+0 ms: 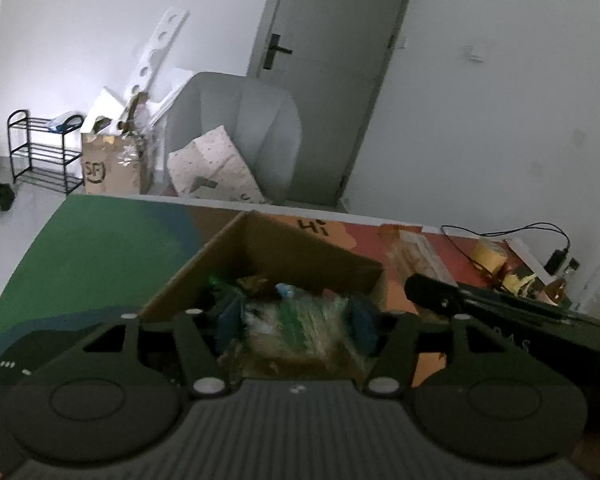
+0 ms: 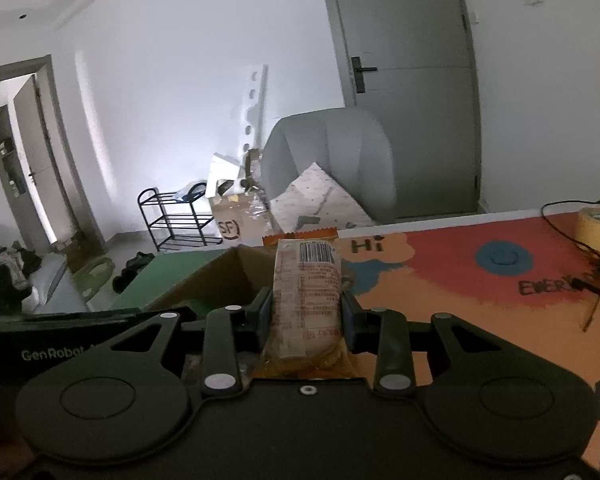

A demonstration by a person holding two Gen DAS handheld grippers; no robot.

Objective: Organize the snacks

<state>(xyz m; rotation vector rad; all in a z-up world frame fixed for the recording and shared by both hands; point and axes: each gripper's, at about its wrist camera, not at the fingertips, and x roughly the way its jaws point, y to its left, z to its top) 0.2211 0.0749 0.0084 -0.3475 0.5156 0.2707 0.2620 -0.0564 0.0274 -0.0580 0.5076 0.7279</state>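
An open cardboard box (image 1: 292, 252) stands on the colourful table mat (image 1: 100, 248) and holds several snack packets. My left gripper (image 1: 296, 320) hovers over the box's near side. A blurred green and white snack packet (image 1: 300, 332) lies between its blue pads (image 1: 226, 322), which look just clear of it. My right gripper (image 2: 306, 304) is shut on an upright orange snack packet (image 2: 306, 280) with a barcode. It is held just right of the box (image 2: 220, 276), above the mat (image 2: 440, 280). The left view shows the right gripper's black finger (image 1: 440, 292) beside the box.
A clear-wrapped snack packet (image 1: 416, 256) lies on the mat right of the box. A yellow tape roll (image 2: 596, 224), cables (image 2: 560, 232) and a small bottle (image 1: 558, 286) crowd the far right. Beyond the table are a grey armchair (image 1: 240, 128) and a shoe rack (image 1: 40, 152).
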